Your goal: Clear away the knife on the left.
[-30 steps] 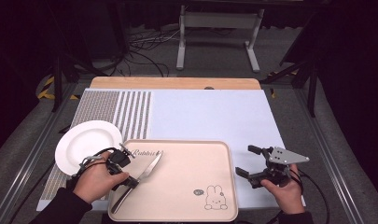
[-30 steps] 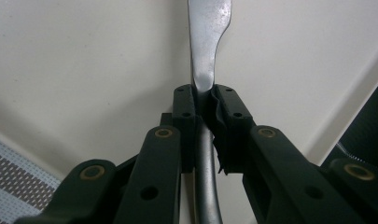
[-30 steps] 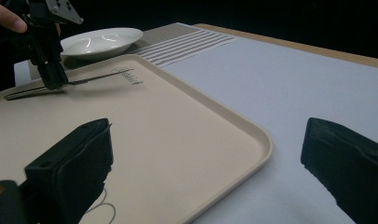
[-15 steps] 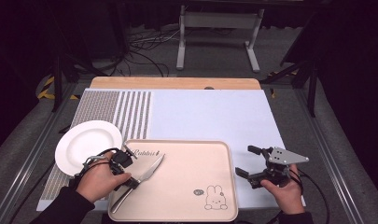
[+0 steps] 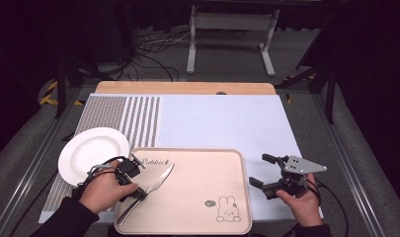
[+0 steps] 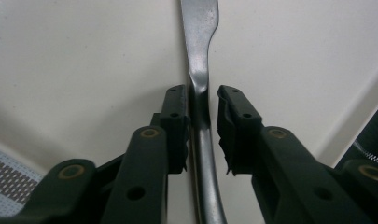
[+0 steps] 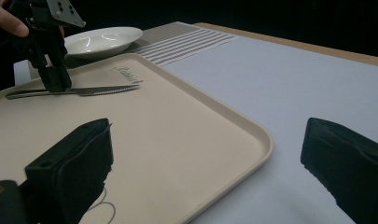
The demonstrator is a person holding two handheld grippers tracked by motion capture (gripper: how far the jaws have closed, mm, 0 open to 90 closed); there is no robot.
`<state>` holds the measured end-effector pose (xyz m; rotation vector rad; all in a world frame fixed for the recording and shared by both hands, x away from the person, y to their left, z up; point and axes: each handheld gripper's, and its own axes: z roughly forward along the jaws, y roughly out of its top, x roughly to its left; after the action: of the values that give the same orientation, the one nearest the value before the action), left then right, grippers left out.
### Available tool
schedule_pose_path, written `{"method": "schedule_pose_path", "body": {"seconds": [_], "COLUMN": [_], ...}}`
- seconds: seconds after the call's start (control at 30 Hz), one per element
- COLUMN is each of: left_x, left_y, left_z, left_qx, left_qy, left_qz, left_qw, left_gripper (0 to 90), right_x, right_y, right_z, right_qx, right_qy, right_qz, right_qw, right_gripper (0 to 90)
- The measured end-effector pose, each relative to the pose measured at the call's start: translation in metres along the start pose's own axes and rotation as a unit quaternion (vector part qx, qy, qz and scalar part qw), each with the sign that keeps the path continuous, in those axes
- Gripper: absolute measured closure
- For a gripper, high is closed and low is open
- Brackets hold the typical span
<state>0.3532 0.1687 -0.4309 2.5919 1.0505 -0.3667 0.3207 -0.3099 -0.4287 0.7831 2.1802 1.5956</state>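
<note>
A silver table knife (image 5: 155,185) lies flat on the beige tray (image 5: 202,168), its blade pointing to the far right. My left gripper (image 5: 138,192) stands over the handle, jaws on either side of it. In the left gripper view the knife (image 6: 200,70) runs up between the pads. One pad touches the handle and a thin gap shows at the other, so my left gripper (image 6: 203,100) is narrowly open. My right gripper (image 5: 258,169) hovers over the mat just right of the tray, wide open and empty. The right gripper view shows the knife (image 7: 84,91) under the left gripper (image 7: 56,79).
A white plate (image 5: 94,150) sits on the striped part of the mat (image 5: 123,113), left of the tray's far corner. A rabbit drawing (image 5: 228,210) marks the tray's near right. The pale mat (image 5: 222,118) stretches beyond the tray to the wooden table edge (image 5: 187,88).
The knife and my left gripper have stayed in nearly the same spot on the tray. My right gripper has not moved.
</note>
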Motion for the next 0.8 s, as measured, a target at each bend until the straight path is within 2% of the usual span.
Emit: {"method": "schedule_pose_path", "body": {"seconds": [0.17, 0.2, 0.27, 0.3, 0.37, 0.43, 0.47, 0.5, 0.63, 0.67, 0.7, 0.73, 0.77, 0.8], "left_x": [-0.003, -0.003, -0.007, -0.008, -0.011, -0.015, -0.015, -0.017, -0.019, -0.019, -0.019, -0.02, -0.02, -0.02], "left_y": [0.0, 0.0, 0.0, 0.001, 0.001, 0.003, 0.003, 0.004, 0.006, 0.006, 0.007, 0.008, 0.008, 0.009], "left_z": [-0.002, -0.002, -0.005, -0.007, -0.008, -0.009, -0.009, -0.007, -0.003, -0.003, -0.003, -0.003, -0.003, -0.003], "left_qx": [0.004, 0.003, -0.009, -0.02, -0.045, -0.062, -0.062, -0.06, -0.064, -0.073, -0.079, -0.087, -0.095, -0.105], "left_qy": [0.014, 0.016, 0.025, 0.027, 0.036, 0.053, 0.053, 0.058, 0.054, 0.055, 0.057, 0.063, 0.066, 0.057], "left_qz": [0.012, 0.016, 0.029, 0.038, 0.067, 0.097, 0.097, 0.111, 0.138, 0.15, 0.165, 0.183, 0.196, 0.198], "left_qw": [0.9998, 0.9997, 0.9992, 0.9987, 0.9961, 0.9918, 0.9918, 0.9903, 0.9868, 0.9844, 0.9815, 0.9773, 0.9738, 0.973], "left_gripper": [55.4, 49.4, 43.0, 36.9, 28.1, 23.3, 22.1, 22.1, 30.8, 34.7, 41.0, 49.3, 60.7, 73.7], "right_x": [0.0, 0.0, 0.0, 0.0, 0.0, 0.0, 0.0, 0.0, 0.0, 0.0, 0.0, 0.0, 0.0, 0.0], "right_y": [0.0, 0.0, 0.0, 0.0, 0.0, 0.0, 0.0, 0.0, 0.0, 0.0, 0.0, 0.0, 0.0, 0.0], "right_z": [0.0, 0.0, 0.0, 0.0, 0.001, 0.001, 0.001, 0.001, 0.0, 0.0, 0.0, 0.0, 0.0, 0.0], "right_qx": [-0.001, -0.001, -0.002, -0.002, -0.002, -0.002, -0.002, -0.002, -0.005, -0.005, -0.004, -0.005, -0.005, -0.005], "right_qy": [0.0, -0.001, -0.001, 0.0, -0.001, -0.001, -0.001, -0.001, 0.0, 0.0, -0.001, -0.002, -0.001, -0.001], "right_qz": [0.0, 0.0, -0.001, -0.001, -0.001, -0.002, -0.002, -0.002, -0.001, 0.0, 0.0, 0.001, 0.001, 0.001], "right_qw": [1.0, 1.0, 1.0, 1.0, 1.0, 1.0, 1.0, 1.0, 1.0, 1.0, 1.0, 1.0, 1.0, 1.0], "right_gripper": [3.0, 3.0, 2.9, 2.9, 2.8, 2.8, 2.8, 2.8, 2.8, 2.8, 2.7, 2.6, 2.7, 2.6]}}
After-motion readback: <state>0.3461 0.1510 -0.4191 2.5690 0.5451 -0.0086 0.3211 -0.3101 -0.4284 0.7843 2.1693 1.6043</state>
